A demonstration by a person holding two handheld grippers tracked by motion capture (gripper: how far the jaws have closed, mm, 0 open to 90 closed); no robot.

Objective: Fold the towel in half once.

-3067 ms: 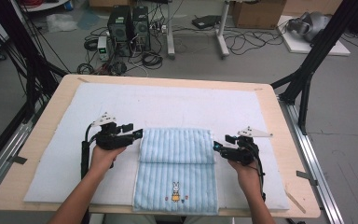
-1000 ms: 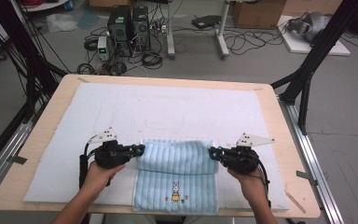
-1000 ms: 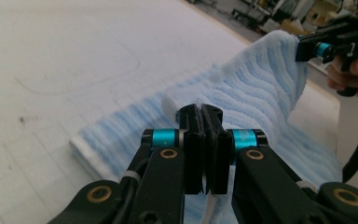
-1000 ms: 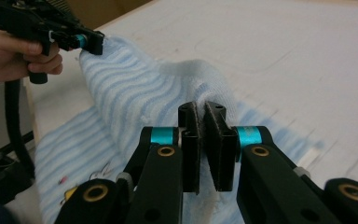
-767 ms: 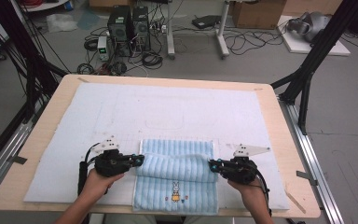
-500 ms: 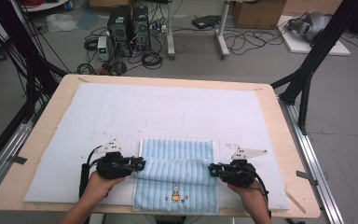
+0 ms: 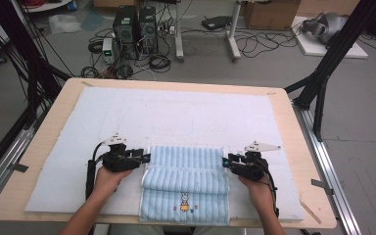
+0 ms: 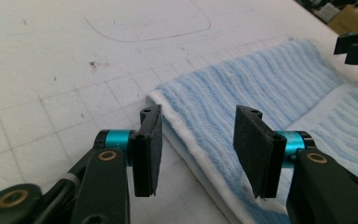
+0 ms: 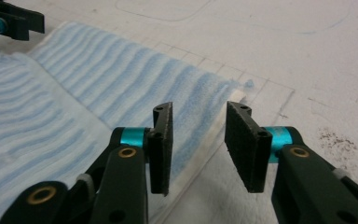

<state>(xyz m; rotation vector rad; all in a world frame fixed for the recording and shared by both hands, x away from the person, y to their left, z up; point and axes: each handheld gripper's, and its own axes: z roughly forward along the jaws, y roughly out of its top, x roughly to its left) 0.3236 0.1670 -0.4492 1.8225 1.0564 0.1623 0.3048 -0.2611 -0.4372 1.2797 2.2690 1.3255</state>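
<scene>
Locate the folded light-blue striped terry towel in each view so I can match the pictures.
High view: light-blue striped terry towel at bottom centre, between the grippers.
Left gripper view: its white-trimmed edge runs between the open jaws, towards upper right.
Right gripper view: it spreads left, behind the jaws.
Shared landmark: white gridded mat.
</scene>
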